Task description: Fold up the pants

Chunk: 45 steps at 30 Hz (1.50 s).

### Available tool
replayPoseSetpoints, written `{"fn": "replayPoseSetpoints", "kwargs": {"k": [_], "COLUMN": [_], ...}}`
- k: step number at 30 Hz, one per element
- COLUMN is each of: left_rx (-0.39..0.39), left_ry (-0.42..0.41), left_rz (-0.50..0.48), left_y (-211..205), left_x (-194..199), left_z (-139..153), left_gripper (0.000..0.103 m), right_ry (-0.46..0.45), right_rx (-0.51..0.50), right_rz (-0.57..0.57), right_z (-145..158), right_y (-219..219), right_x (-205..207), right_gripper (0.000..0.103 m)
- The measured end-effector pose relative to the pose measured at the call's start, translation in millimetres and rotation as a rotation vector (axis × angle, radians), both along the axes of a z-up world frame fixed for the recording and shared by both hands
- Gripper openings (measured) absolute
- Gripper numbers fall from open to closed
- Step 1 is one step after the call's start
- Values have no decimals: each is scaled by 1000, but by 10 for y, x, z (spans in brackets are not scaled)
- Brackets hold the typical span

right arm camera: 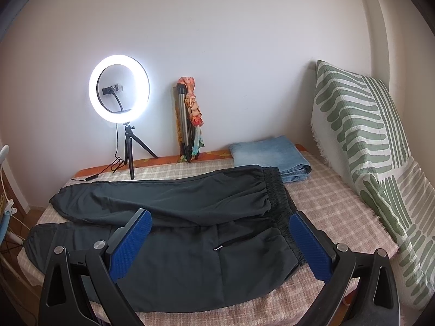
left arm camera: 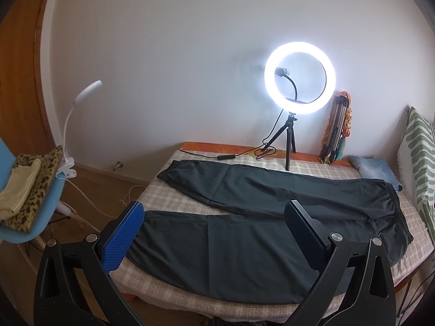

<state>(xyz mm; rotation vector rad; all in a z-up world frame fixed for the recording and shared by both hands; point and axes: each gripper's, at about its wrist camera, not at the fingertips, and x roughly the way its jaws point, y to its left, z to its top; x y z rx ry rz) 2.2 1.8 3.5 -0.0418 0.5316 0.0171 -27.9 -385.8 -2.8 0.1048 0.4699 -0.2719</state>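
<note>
Pants (left arm camera: 272, 217) lie flat on the checked bed cover (left arm camera: 168, 190) straight ahead of both your grippers, one dark pair, its two legs spread apart toward your left and the elastic waistband toward your right. No brand, label or writing can be read anywhere on them or around them.

Your left gripper (left arm camera: 214, 236) hangs over the near leg with its jaws spread wide, nothing between them; the far leg lies beyond its fingertips. Your right gripper (right arm camera: 220, 241) is likewise spread wide and empty, above the hip part of the pants, with the waistband just beside its right finger and a small zip pull between the two fingers.

Counted beyond the grippers: one lit ring light (right arm camera: 119, 88) on a small tripod, one folded tripod (right arm camera: 183, 116) wrapped in a scarf against the wall, one folded pair of jeans (right arm camera: 269, 156) past the waistband, and two green-striped cushions (right arm camera: 361, 125) off to the right. Left of your left gripper stand one blue chair (left arm camera: 40, 217) with folded cloths and one white clip lamp (left arm camera: 78, 114).
</note>
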Motion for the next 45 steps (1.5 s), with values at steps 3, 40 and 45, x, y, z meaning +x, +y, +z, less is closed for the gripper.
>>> {"fn": "replayPoseSetpoints", "kwargs": {"k": [3, 40, 45], "left_rx": [2, 5, 8], "left_ry": [-3, -19, -15], "left_rz": [0, -4, -6], "left_y": [-2, -36, -38], "left_x": [11, 10, 38], "left_z": [10, 15, 1], "left_gripper": [103, 103, 103], "right_ry": [-2, 2, 5], "right_rx": [0, 10, 10], "right_rz": [0, -7, -6], "right_z": [-4, -34, -42], "right_y": [1, -22, -22], "right_x": [0, 6, 8], "right_gripper": [103, 103, 103]}}
